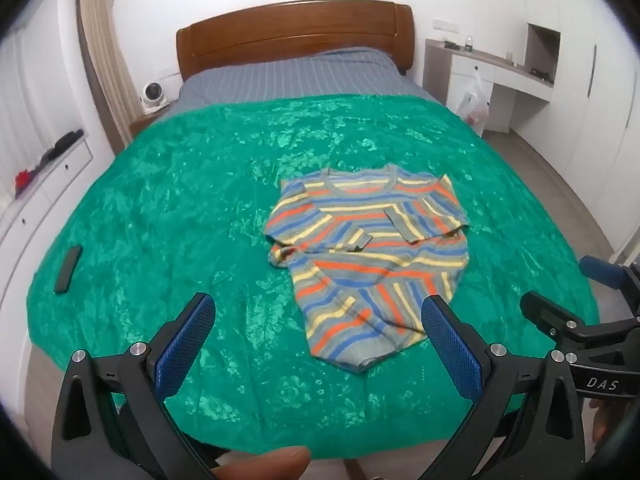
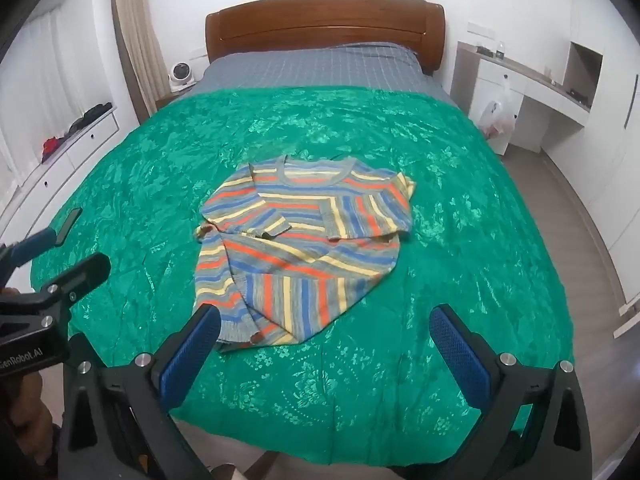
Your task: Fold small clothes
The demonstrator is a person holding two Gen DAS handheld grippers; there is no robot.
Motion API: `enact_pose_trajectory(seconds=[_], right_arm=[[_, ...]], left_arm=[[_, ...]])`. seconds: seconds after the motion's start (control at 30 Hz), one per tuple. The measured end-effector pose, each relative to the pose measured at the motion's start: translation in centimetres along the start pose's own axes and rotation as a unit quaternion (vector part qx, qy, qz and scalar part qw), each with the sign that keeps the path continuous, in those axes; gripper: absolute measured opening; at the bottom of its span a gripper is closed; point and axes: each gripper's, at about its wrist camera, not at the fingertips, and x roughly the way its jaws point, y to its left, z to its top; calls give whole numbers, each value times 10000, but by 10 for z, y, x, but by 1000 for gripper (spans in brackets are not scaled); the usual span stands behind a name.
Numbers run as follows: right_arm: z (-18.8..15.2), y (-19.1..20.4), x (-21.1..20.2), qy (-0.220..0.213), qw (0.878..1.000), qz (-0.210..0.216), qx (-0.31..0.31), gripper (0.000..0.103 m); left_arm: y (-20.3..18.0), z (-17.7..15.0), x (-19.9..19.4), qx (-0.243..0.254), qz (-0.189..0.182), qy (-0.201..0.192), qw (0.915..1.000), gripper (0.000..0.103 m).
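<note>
A small striped sweater in blue, orange, yellow and grey lies on the green bedspread, both sleeves folded across its chest, hem toward me. It also shows in the right wrist view. My left gripper is open and empty, held above the near edge of the bed, its right finger over the sweater's hem. My right gripper is open and empty, its left finger over the hem corner. Each gripper shows at the edge of the other's view.
A dark remote lies on the bedspread at the left. A wooden headboard and a grey striped sheet are at the far end. White drawers stand at the left, and a desk with a plastic bag at the right.
</note>
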Motion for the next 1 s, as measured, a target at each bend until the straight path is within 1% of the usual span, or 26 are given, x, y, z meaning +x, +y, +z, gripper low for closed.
enact_pose_trajectory(seconds=[0.07,0.17,0.23,0.27,0.33,0.4,0.6,0.73,1.0], right_arm=[[-3,2,-1,34,10000,-35,48,103],[-9,9,-6,83,9997,-237,9,103],[-11,13,-9,45,9994,-349,-41,103],[-12,15,-13,7,9992,-399,-58,103],[-13,18,-18,-48,9987,-510,-61,103],[-14,20,-22,-116,9978,-644,-49,103],[-13,20,-28,-234,9959,-871,-90,103],[-12,20,-29,-259,9950,-956,-136,103],[-10,15,-25,-206,9946,-1012,-97,103]], left_arm=[[-1,-4,-3,32,18,34,10000,103],[-3,-12,-8,83,54,59,9999,103],[-3,-17,-11,90,2,116,9999,103],[0,-13,-3,68,-31,188,9998,103],[0,-14,0,63,-57,259,9996,103],[1,-17,1,39,-23,294,9996,103],[6,-20,3,-69,22,308,9995,103],[8,-20,4,-155,32,324,9993,103],[7,-17,6,-134,14,348,9993,103]])
